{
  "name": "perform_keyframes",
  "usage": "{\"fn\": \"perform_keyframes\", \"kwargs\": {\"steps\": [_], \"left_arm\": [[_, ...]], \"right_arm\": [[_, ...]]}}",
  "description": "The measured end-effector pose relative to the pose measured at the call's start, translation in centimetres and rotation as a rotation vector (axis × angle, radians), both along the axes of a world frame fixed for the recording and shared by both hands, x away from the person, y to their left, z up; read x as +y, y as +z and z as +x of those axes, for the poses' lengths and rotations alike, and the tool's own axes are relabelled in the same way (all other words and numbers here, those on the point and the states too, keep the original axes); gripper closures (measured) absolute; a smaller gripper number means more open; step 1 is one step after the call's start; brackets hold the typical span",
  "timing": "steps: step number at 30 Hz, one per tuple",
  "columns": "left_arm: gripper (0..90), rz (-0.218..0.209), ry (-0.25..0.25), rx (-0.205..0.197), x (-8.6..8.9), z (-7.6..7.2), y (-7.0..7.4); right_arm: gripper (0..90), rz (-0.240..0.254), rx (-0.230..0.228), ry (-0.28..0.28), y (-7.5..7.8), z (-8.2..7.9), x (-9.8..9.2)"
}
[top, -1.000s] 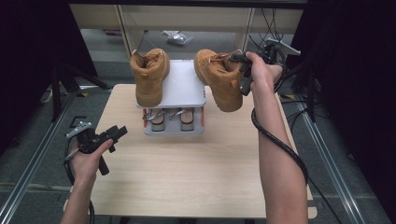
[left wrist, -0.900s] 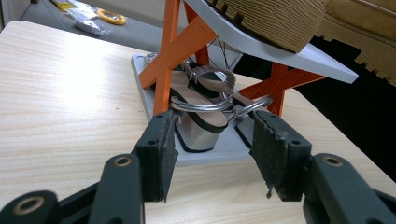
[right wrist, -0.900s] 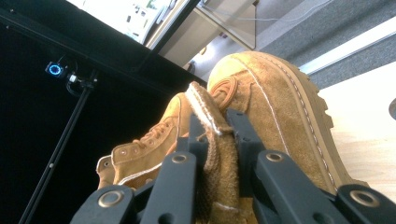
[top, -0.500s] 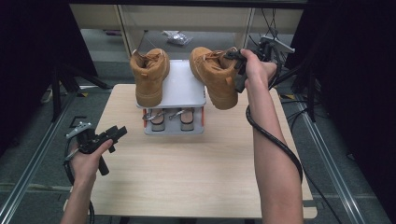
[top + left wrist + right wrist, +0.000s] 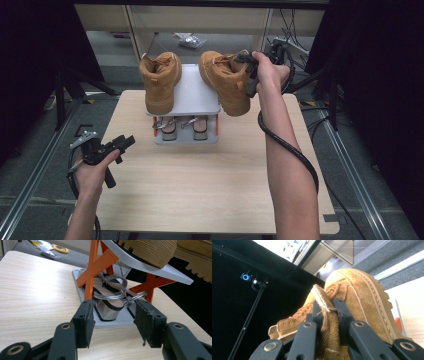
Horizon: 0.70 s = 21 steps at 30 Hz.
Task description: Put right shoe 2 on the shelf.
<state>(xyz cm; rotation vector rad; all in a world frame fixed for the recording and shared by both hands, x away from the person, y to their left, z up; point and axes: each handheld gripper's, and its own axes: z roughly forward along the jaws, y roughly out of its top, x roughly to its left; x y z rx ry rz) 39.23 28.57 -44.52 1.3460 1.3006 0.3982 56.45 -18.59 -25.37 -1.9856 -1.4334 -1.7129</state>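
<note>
Two tan suede boots are at a small shoe rack (image 5: 197,97) with a grey top shelf and orange legs (image 5: 91,272). The left boot (image 5: 160,82) stands on the shelf. My right gripper (image 5: 250,70) is shut on the collar of the right boot (image 5: 225,82), held tilted at the shelf's right edge; the right gripper view shows the jaws (image 5: 325,307) pinching the boot's (image 5: 362,300) padded collar. My left gripper (image 5: 117,145) hovers open and empty over the table's left side, its jaws (image 5: 116,325) facing the silver-strapped sandals (image 5: 110,297) on the rack's lower level.
The wooden table (image 5: 200,185) has open surface in front of the rack. Metal rails run along both sides on the floor, and a shelving frame (image 5: 200,20) stands behind. A black cable (image 5: 287,150) trails from my right gripper along the forearm.
My right hand has carried the held boot slightly left, closer over the rack's shelf. The left gripper has stayed where it was.
</note>
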Motion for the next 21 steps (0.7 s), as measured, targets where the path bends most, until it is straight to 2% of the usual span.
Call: {"fn": "perform_keyframes", "kwargs": {"steps": [4,5,11,12,13,16,21], "left_arm": [[48.4,0.001,0.000,0.000,0.0,0.0,0.0],[48.4,0.000,0.000,0.000,0.0,0.0,-0.1],[48.4,0.000,0.000,0.000,0.1,0.0,-0.1],[48.4,0.000,0.002,0.001,0.1,0.0,0.0],[48.4,0.000,0.003,0.001,0.1,0.0,-0.1],[48.4,-0.003,0.002,0.000,0.2,0.0,-0.1],[48.4,-0.004,0.003,0.000,0.2,0.0,-0.1]], "right_arm": [[81.6,-0.009,-0.020,0.004,-0.1,0.1,0.3],[81.6,0.003,-0.001,0.005,0.0,0.2,0.4],[81.5,-0.002,-0.018,0.000,0.1,0.5,1.2],[81.5,0.010,-0.002,0.000,0.2,0.5,1.3],[81.5,0.005,-0.016,-0.001,0.1,0.7,1.4],[81.5,0.005,-0.020,0.001,0.1,0.9,1.9],[81.3,0.011,-0.001,0.003,-0.2,1.2,2.5]]}}
